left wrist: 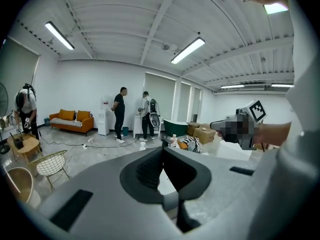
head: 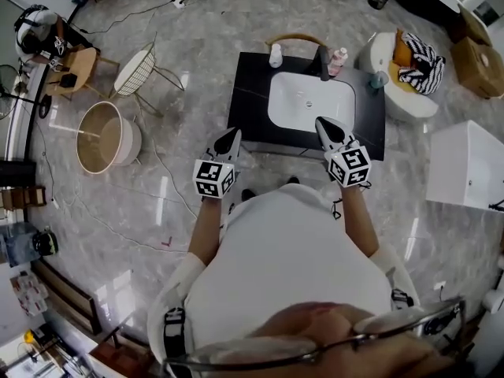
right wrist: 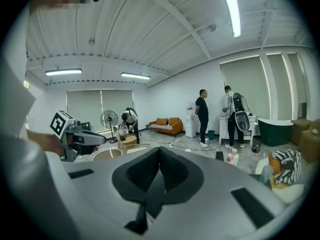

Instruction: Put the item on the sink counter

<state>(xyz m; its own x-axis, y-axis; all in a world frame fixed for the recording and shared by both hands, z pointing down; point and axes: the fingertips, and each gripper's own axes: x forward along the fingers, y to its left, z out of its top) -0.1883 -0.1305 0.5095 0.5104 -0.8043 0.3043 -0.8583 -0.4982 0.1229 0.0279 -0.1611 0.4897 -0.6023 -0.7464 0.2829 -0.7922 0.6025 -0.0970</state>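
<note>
Hovering my left gripper (head: 233,132) and right gripper (head: 321,121), jaws together on nothing, at the lower edge of the black rectangular sink counter (head: 248,85) at frame centre, I judge the item already placed or not yet fetched, since only a small white bottle (head: 275,55) and a pink-capped white bottle (head: 339,60) stand along its upper edge.

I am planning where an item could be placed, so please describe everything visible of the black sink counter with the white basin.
The black rectangular sink counter looks like dark polished stone. A white rectangular basin is sunk in its middle; it looks empty, with a small drain at its centre. Along the back edge stand a dark tap, a white bottle on one side of it and a pink-and-white bottle on the other. The counter stands on the grey marbled floor.
</note>
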